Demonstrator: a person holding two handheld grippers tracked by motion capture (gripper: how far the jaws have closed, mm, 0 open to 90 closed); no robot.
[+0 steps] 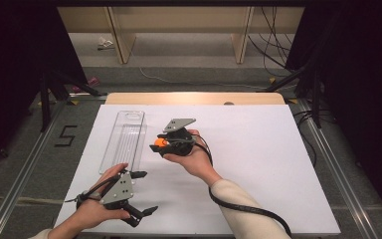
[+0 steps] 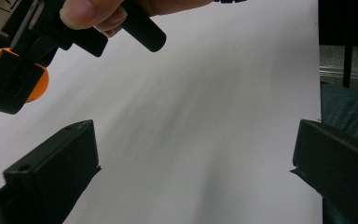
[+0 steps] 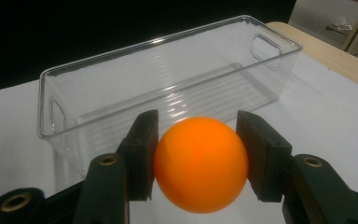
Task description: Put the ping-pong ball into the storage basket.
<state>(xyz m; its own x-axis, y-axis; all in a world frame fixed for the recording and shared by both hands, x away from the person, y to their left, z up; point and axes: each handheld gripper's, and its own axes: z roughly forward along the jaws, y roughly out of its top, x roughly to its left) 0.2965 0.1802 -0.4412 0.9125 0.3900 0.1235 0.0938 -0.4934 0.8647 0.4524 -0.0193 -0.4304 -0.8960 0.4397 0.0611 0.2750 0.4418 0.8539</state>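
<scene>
**Orange ball clamped beside the clear bin**

I've got the right tongs (image 3: 196,163) pinching the orange ball (image 3: 200,163) by its sides, up off the desk (image 1: 258,164), just at 3 o'clock of the clear bin (image 1: 125,137). A ball has no long axis; the bin's runs 12 to 6 in the high view. My left tongs (image 1: 144,191) gape wide, nothing in them, at 7 o'clock. White sheet on the desk, grey floor, wooden shelving at 12.

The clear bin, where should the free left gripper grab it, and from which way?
Grip the near short wall of the bin from above, at its handle cutout. The open top leaves the thin rim free, and that end lies closest to the open left gripper.
</scene>
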